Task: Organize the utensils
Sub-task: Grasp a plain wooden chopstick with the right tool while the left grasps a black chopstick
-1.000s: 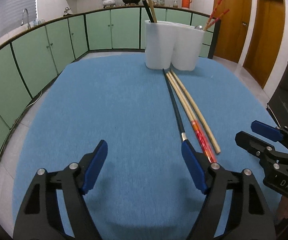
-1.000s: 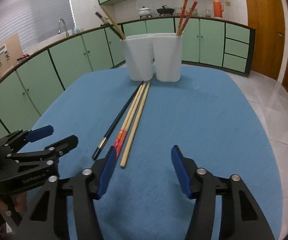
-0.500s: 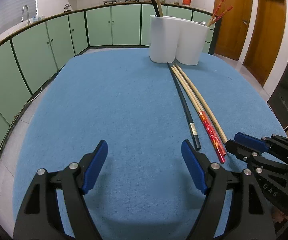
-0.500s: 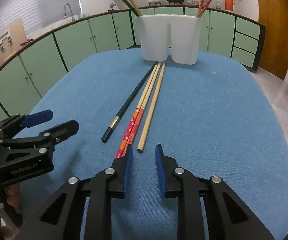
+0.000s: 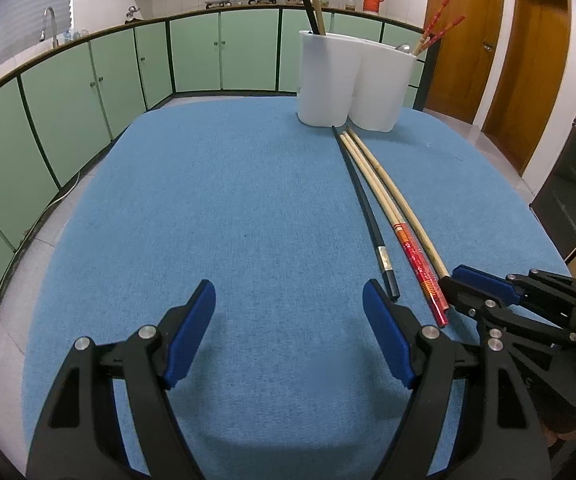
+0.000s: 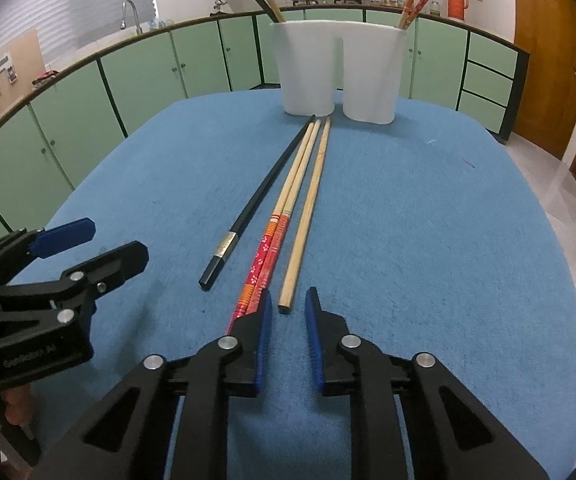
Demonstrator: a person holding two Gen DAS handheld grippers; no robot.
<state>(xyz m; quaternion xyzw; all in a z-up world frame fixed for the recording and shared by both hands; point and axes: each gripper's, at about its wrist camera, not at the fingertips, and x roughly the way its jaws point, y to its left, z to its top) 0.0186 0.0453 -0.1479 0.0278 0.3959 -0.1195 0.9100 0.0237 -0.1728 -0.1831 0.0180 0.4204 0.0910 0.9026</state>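
Side by side on the blue cloth lie a black chopstick [image 6: 256, 208], a red-patterned pair [image 6: 266, 256] and a plain wooden chopstick [image 6: 307, 216], all pointing at a white two-cup holder [image 6: 335, 72] with more chopsticks standing in it. My right gripper [image 6: 288, 296] is low at their near ends. Its jaws are closing to a narrow gap, with the wooden chopstick's end just between the tips, and the pads are not pressing on it. My left gripper [image 5: 288, 292] stands wide open over bare cloth, left of the black chopstick [image 5: 363, 208].
The blue-covered table [image 6: 407, 220] fills both views. The left gripper [image 6: 116, 240] hangs near the table's left side in the right wrist view. Green kitchen cabinets [image 5: 224, 56] run behind the table, and wooden doors [image 5: 527, 64] stand at the right.
My right gripper's jaws have narrowed from half open to a slim gap. It has come forward and down to the chopsticks' near ends. The left gripper's jaws stay wide.
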